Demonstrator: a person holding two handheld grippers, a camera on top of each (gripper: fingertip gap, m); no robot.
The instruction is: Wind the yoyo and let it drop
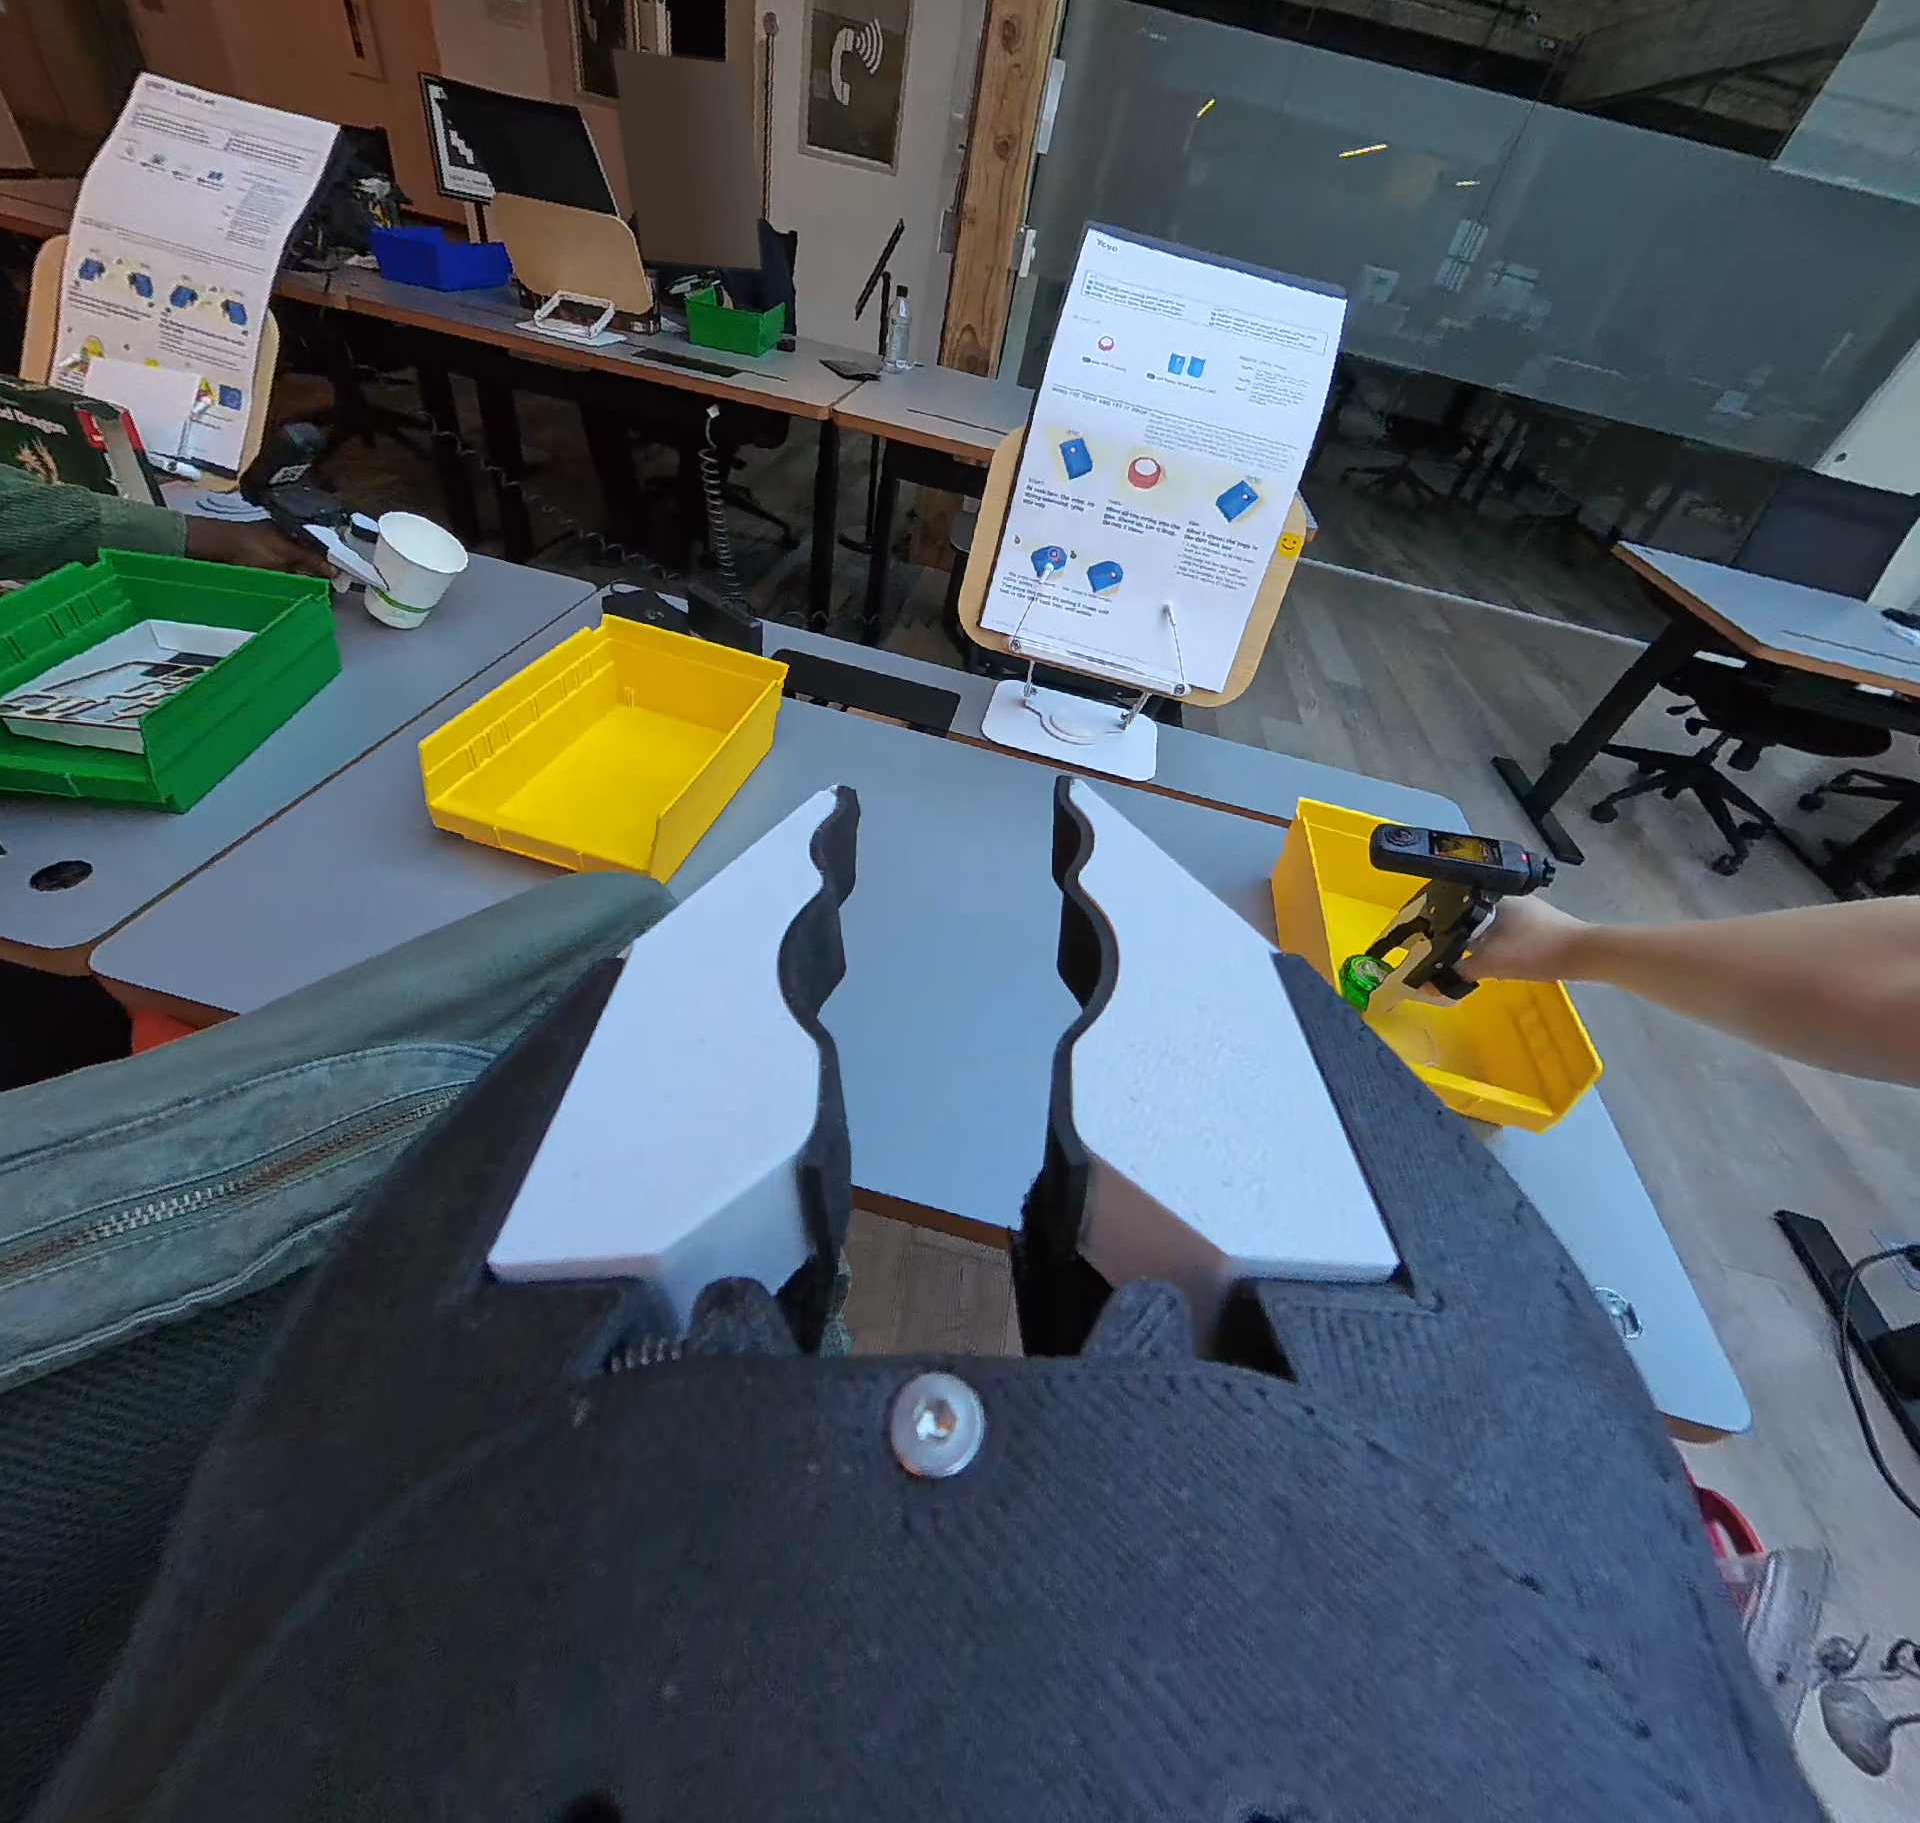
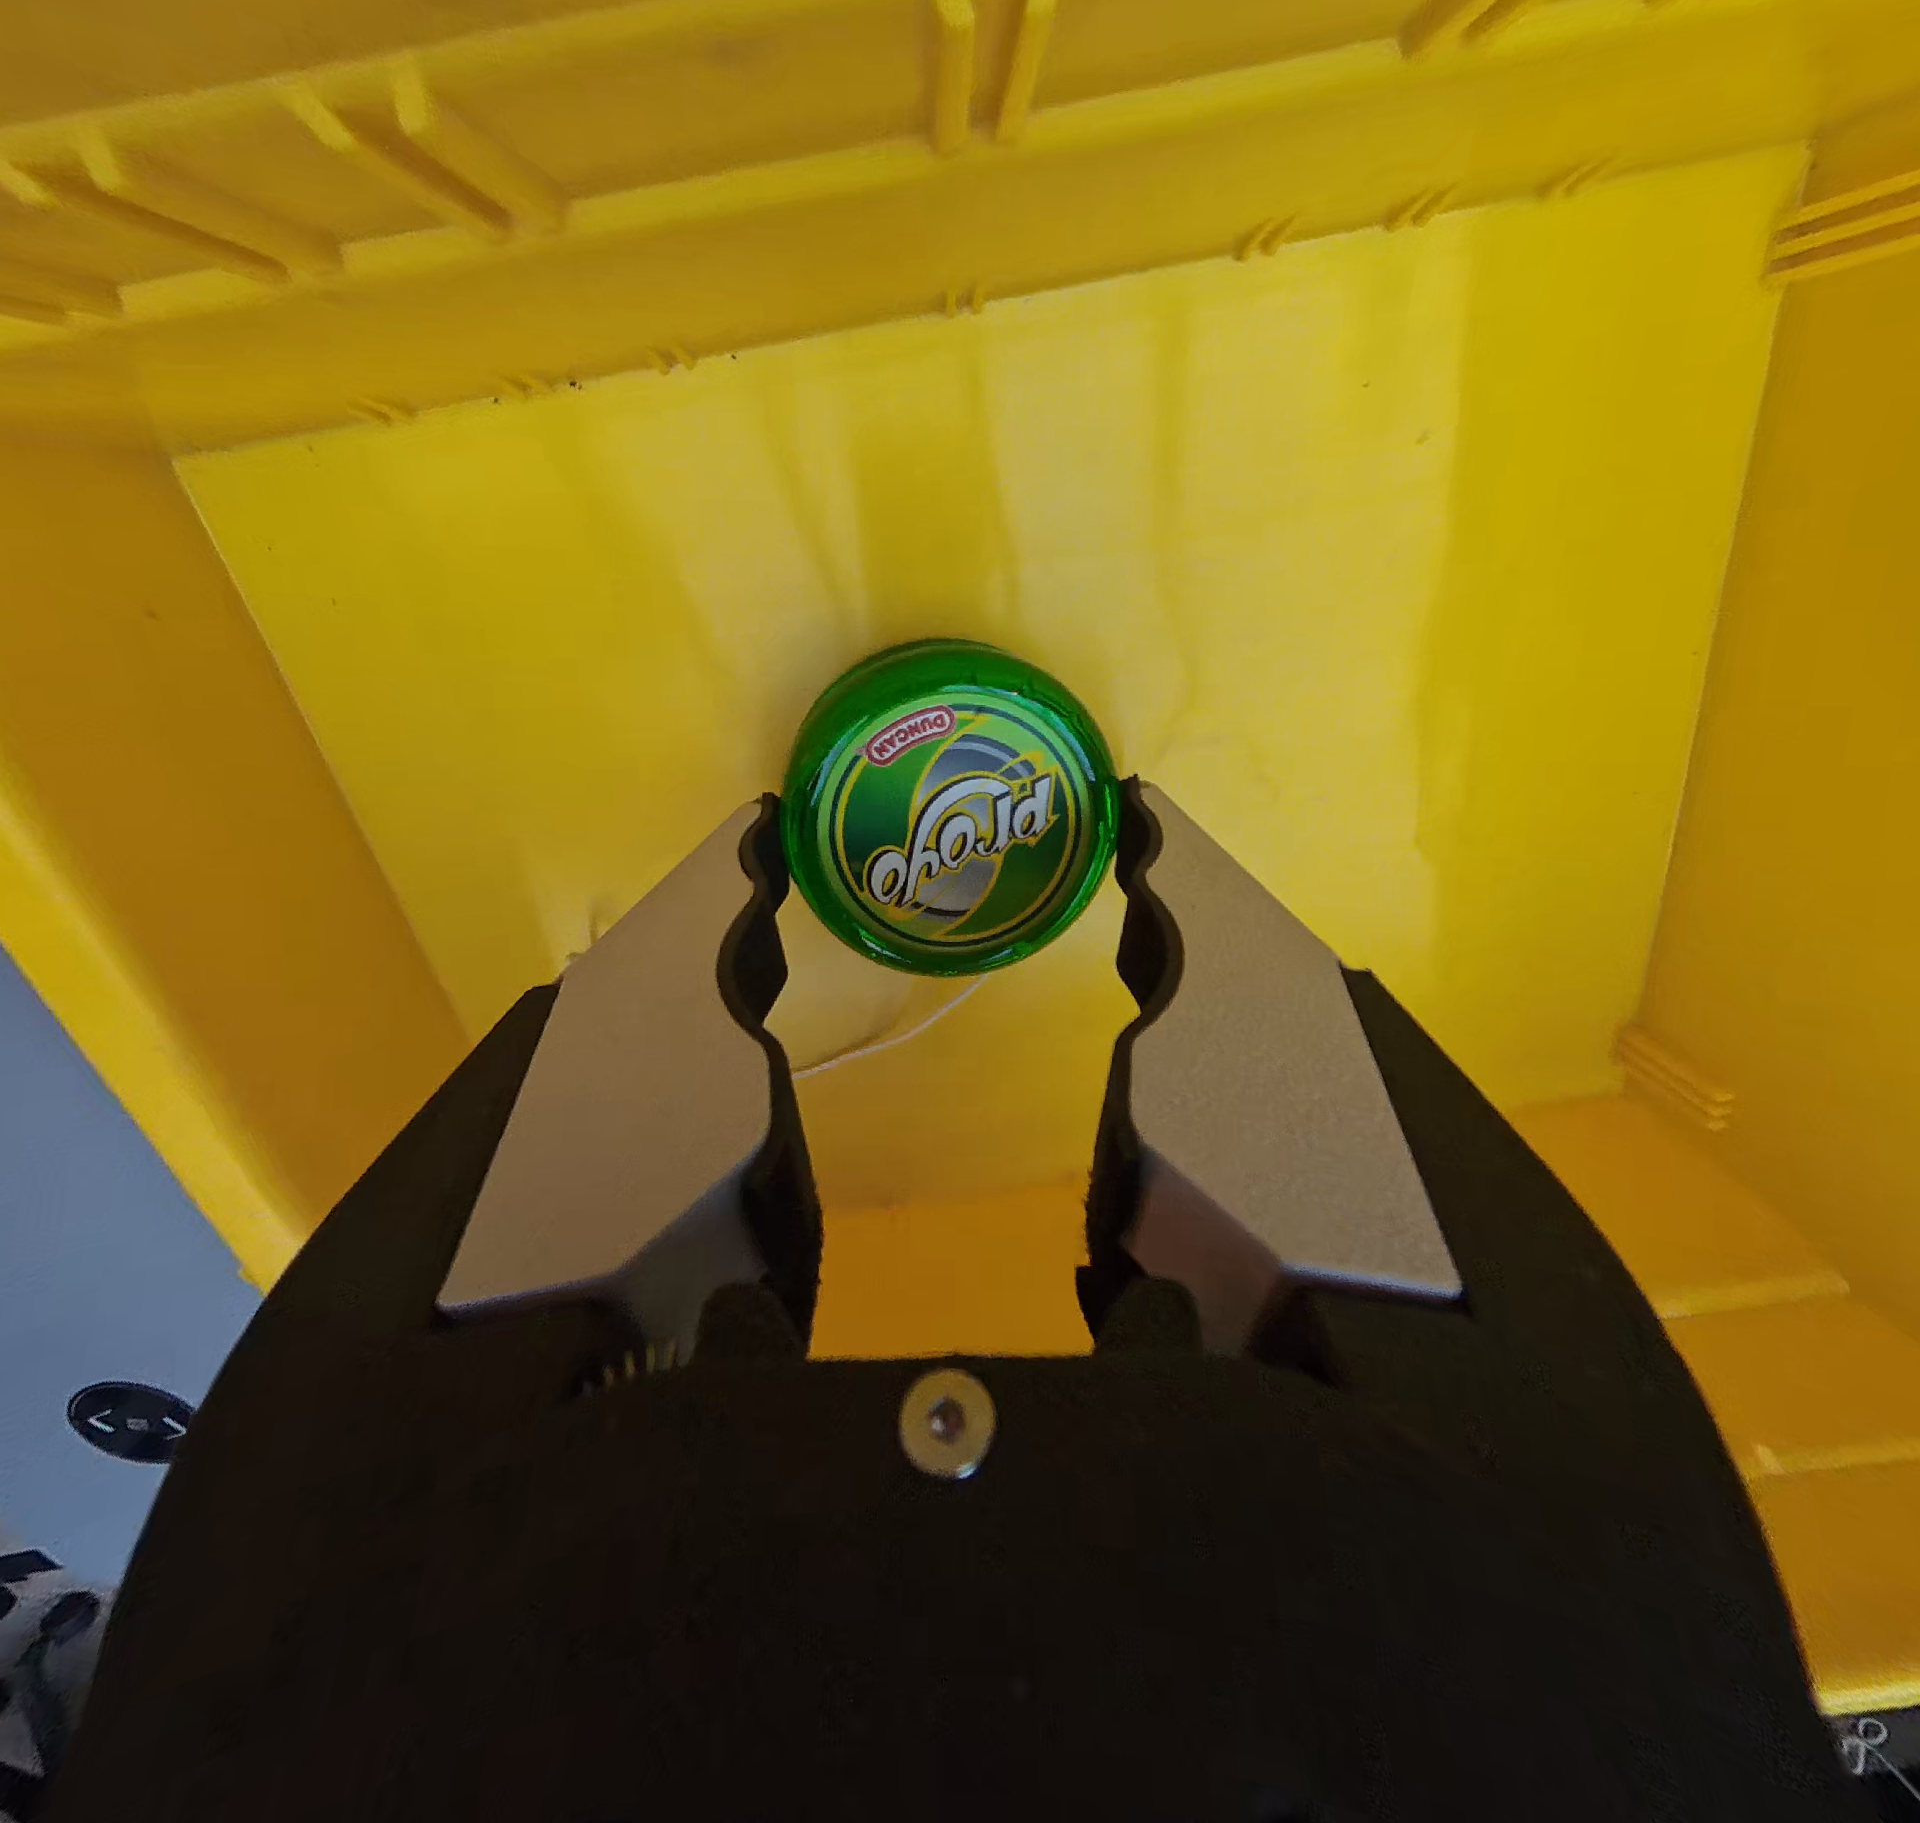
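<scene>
The right tool (image 2: pixel 951 817) clamped the green yoyo (image 2: pixel 948 805) inside the yellow bin (image 2: pixel 1039 246); the loose string (image 2: pixel 904 1041) trailed toward six o'clock, so lifting slowly seemed wise. The left tool (image 1: pixel 954 817) stood apart, empty.

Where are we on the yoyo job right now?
Early. Done: the right gripper has closed its fingertips on the green yoyo inside the yellow bin. In hand: lifting it out. Left: winding the loose string and dropping; the left gripper is open, empty.

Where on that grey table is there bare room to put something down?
The grey table lies bare between the two yellow bins, straight ahead of the left gripper. The left yellow bin is also empty. The right yellow bin is crowded: the right gripper holds the green yoyo there.
</scene>
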